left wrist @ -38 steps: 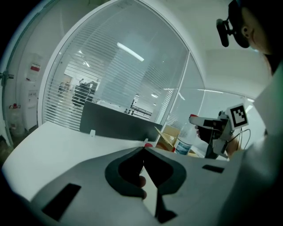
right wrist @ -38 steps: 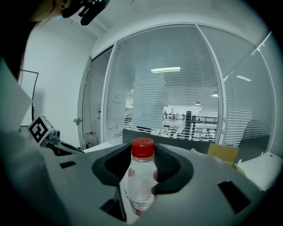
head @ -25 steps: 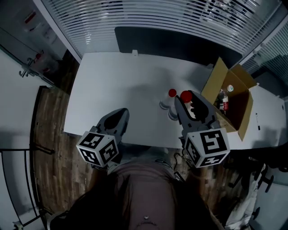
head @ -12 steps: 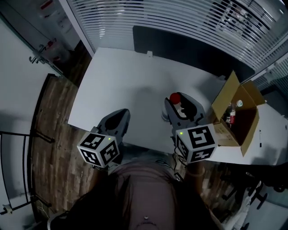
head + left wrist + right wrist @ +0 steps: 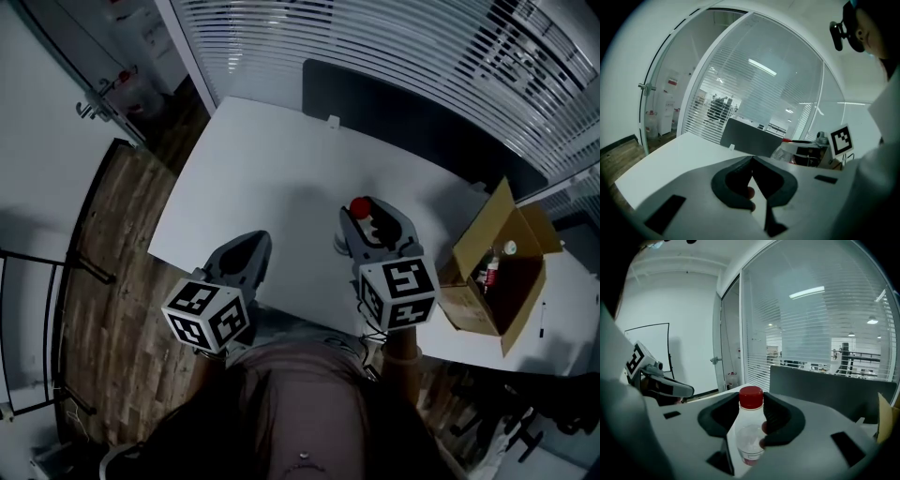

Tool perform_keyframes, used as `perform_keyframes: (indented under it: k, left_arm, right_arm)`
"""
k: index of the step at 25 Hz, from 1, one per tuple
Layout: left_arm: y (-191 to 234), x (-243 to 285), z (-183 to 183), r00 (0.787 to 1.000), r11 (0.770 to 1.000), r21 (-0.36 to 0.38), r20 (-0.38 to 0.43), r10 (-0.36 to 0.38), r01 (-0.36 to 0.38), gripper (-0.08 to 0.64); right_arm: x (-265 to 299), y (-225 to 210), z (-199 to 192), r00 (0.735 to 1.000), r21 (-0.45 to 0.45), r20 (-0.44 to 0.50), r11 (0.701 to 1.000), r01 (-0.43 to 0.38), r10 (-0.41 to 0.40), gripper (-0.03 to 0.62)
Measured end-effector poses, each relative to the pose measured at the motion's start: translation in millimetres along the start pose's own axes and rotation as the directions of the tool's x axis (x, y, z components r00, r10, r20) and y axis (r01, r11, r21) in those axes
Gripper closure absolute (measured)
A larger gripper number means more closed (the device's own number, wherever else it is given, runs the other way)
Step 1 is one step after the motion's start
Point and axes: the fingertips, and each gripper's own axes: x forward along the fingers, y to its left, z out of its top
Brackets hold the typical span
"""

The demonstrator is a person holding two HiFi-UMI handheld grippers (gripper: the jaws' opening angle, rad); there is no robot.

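Right gripper (image 5: 377,228) clamped on a red-capped clear bottle (image 5: 750,427) over the white table (image 5: 272,178); left gripper (image 5: 752,160), at its 8 o'clock, clenched empty; cardboard box (image 5: 483,295) at 4 o'clock.

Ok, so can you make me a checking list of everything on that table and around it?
surface: white table, mostly bare.
job's things: clear bottle with red cap, upright.
clutter: open cardboard box at the table's right end, bottles inside.
grippers: right gripper shut on the bottle; left gripper shut with nothing in it, near the table's front edge.
cables: nothing seen on the table.
surroundings: glass wall with blinds, dark panel along the table's far edge, wood floor.
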Motion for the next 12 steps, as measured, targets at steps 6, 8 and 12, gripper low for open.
perform_keyframes:
  k: [6,8,12]
  left_arm:
    - [11.8,5.4,0.3,1.0,1.0,-0.011,-0.009,0.02,-0.02,0.551]
    - [15.1,7.0,0.6,1.0,1.0,-0.013,-0.014,0.023,-0.023,0.551]
    - [19.0,11.7,1.3,1.0,1.0,-0.015,-0.023,0.02,-0.02,0.551]
  right_arm:
    - [27.9,-6.4,-12.3,1.0,0.024,-0.011,1.0,0.013,-0.013,0.417]
    - [34.6,-8.0,-15.0,1.0,0.03,-0.011,0.999,0.022,-0.022,0.417]
    - [47.0,-11.0,-21.3,0.999,0.035,-0.016,0.999,0.037,-0.037,0.417]
